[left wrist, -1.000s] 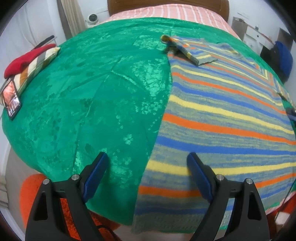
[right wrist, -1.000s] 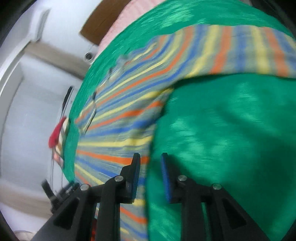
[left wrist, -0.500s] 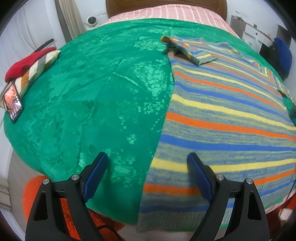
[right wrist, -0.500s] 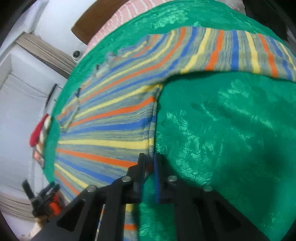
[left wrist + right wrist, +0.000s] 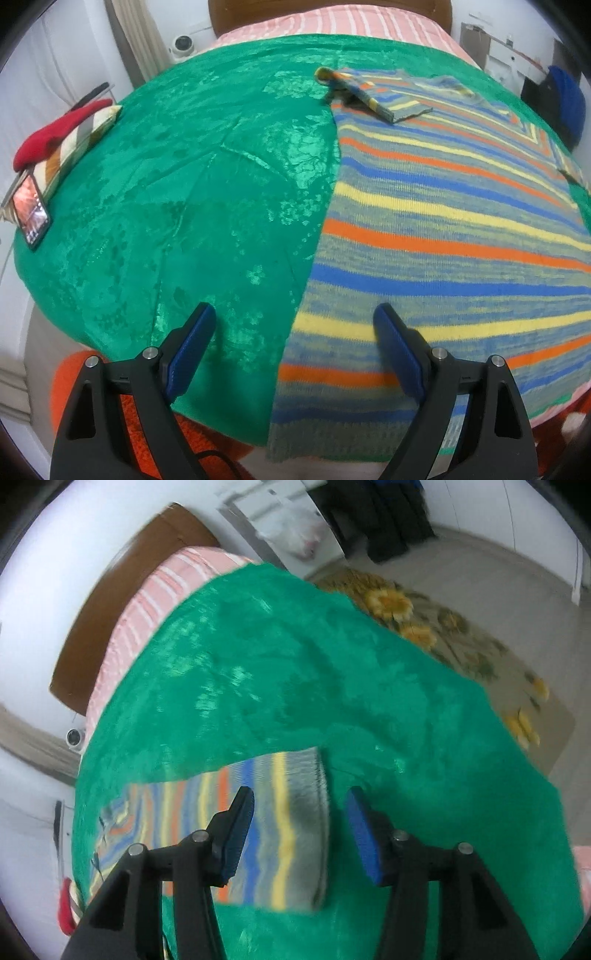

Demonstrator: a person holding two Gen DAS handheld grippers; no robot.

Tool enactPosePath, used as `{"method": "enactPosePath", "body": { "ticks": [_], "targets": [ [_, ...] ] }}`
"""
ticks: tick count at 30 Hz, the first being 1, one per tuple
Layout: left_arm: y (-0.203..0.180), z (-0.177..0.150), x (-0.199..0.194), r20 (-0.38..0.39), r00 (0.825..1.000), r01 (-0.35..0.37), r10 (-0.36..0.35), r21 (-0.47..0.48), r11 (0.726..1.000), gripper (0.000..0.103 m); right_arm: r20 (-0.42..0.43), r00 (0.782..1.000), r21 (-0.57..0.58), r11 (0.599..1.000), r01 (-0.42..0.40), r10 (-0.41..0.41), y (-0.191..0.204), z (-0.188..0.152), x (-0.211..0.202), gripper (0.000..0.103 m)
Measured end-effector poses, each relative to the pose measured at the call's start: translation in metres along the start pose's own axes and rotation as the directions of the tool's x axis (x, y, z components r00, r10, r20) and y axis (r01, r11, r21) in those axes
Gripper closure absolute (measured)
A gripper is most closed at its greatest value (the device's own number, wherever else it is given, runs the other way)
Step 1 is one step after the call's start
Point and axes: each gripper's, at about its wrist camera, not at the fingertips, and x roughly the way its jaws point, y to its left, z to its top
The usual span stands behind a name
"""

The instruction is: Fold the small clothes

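A striped knit sweater [image 5: 443, 229], in grey, blue, yellow and orange, lies flat on the green bedspread [image 5: 184, 192], with one sleeve folded over near its far left corner. My left gripper [image 5: 295, 332] is open and empty above the sweater's near left edge. In the right wrist view a sleeve of the sweater [image 5: 280, 823] lies stretched out on the bedspread [image 5: 332, 672], grey cuff to the right. My right gripper [image 5: 299, 812] is open and empty, hovering over the cuff end.
A phone [image 5: 31, 214] and a folded striped cloth with a red item [image 5: 62, 136] lie at the bed's left edge. An orange rug [image 5: 74, 387] shows below the bed. A floral rug [image 5: 443, 627] lies beyond the bed's far side.
My right gripper was shut on the sweater's edge and has opened and swung to the sleeve end. My left gripper has barely moved and stays open.
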Motion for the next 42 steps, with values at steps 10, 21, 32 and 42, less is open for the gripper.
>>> {"method": "enactPosePath", "body": {
  "ticks": [10,21,32,42],
  "targets": [
    [-0.003,0.003,0.001,0.003,1.0,-0.008,0.008,0.017,1.0,0.014,0.13,0.951,-0.231,0.924,0.303,-0.28,0.027,-0.004,-0.001,0.102],
    [-0.005,0.107,-0.053,0.208,0.971,0.081,-0.117,0.177,0.981,0.009,0.208,0.951,-0.247,0.928,0.278,-0.229,0.048,-0.036,-0.033,0.042],
    [-0.106,0.183,0.085,-0.082,0.977,0.21,-0.196,0.518,0.829,0.036,0.163,0.983,-0.42,0.907,-0.006,0.081,0.088,-0.196,-0.103,0.035],
    [0.003,0.24,0.071,0.033,0.954,0.297,-0.297,0.014,0.955,0.102,0.212,0.964,-0.464,0.885,-0.045,0.16,0.098,-0.3,-0.113,0.035]
  ]
}}
